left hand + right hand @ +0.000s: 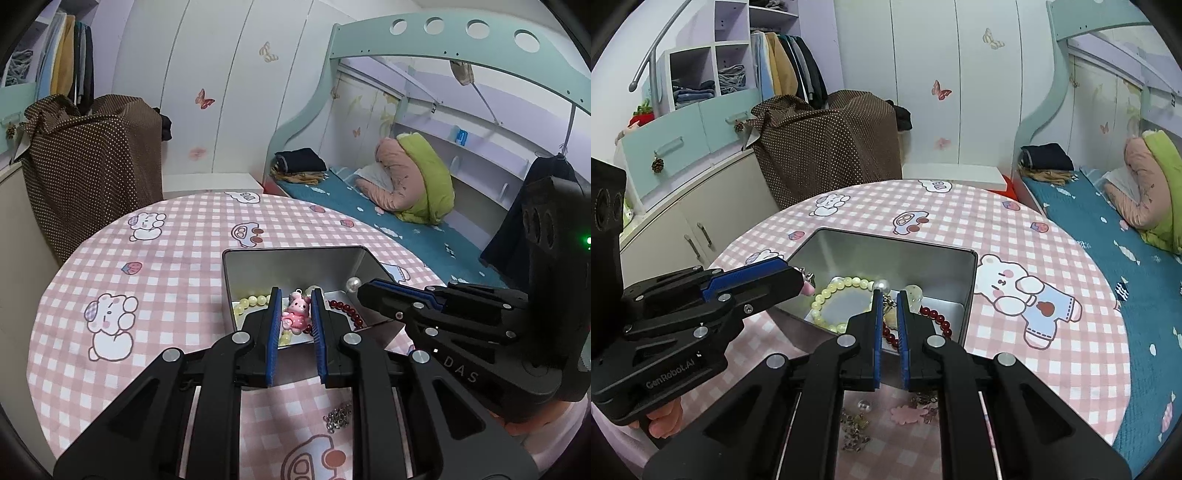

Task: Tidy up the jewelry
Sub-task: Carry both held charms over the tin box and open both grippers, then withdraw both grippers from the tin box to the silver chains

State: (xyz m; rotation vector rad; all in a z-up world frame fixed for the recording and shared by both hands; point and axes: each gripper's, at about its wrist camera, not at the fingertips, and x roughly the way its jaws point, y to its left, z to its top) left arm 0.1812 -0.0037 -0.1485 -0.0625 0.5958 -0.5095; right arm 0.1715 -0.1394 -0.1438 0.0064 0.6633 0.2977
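Bunny charm (295, 312) in left claw (294, 295), over tin (295, 258)

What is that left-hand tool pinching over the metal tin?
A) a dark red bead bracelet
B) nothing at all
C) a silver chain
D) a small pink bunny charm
D: in the left wrist view, the left gripper has its blue pads closed on the pink bunny charm above the metal tin; the red bead bracelet lies in the tin.

left tongs (295, 295) clamped on pink bunny charm (295, 313) over metal tin (295, 266), yellow beads (251, 301), red beads (347, 310), right tongs (364, 290) closed beside, checkered tabletop (166, 280)
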